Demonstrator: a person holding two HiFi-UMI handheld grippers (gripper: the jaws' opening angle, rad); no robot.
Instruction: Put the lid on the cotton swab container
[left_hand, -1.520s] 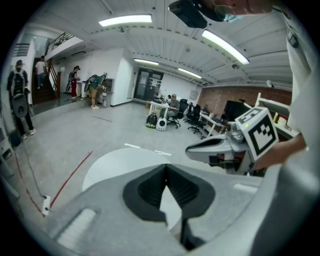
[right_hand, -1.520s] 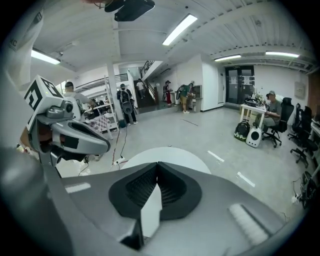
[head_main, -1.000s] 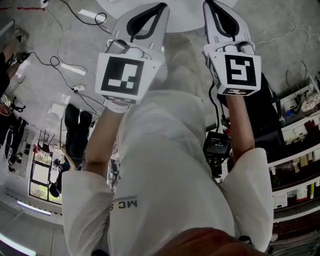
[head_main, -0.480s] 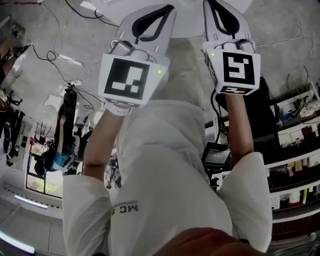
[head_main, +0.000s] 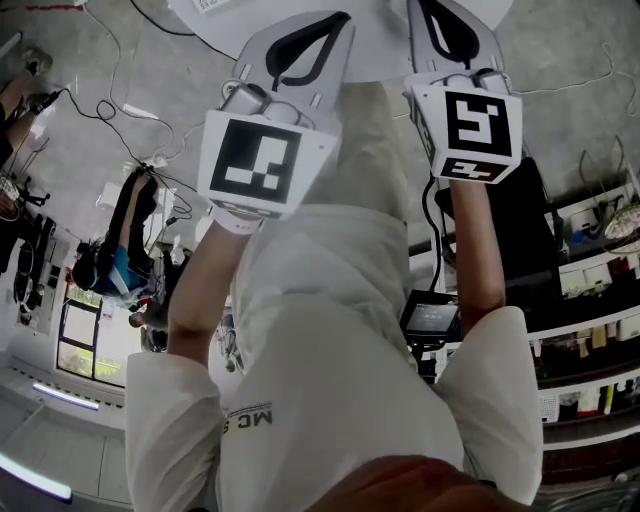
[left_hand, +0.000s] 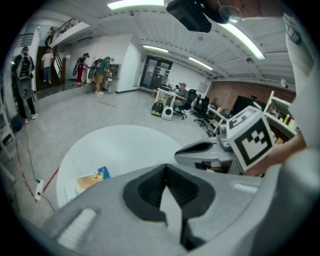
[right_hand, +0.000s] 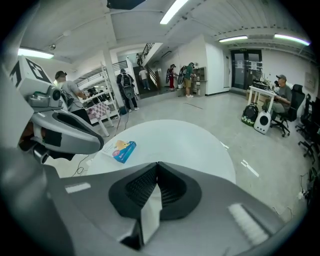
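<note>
- Left gripper (left_hand: 165, 168): light grey plastic body, jaws pressed together at the tips, nothing between the black ribbed pads.
- Right gripper (right_hand: 157, 165): same build, jaws likewise pressed together at the tips, holding nothing.
- Head view: both grippers are held side by side, apart, in front of the person's white shirt (head_main: 330, 330). Their jaws point away toward the near edge of the round white tabletop (head_main: 375, 45).
- Black-and-white marker cube (head_main: 262, 163) on the left gripper faces up; the right one's is tilted slightly.
- Small flat blue-and-orange pack (right_hand: 121, 150) lies flat on the left part of the tabletop, close to its edge and well apart from both grippers. The left gripper view shows it at the tabletop's near left rim.
- Cannot tell whether this pack is the cotton swab container; it is too small to read. No lid can be made out.
- Grey concrete floor (head_main: 90, 70) around the tabletop carries loose black and white cables (head_main: 120, 140).
- Far background: several people standing by the wall (right_hand: 130, 90).
</note>
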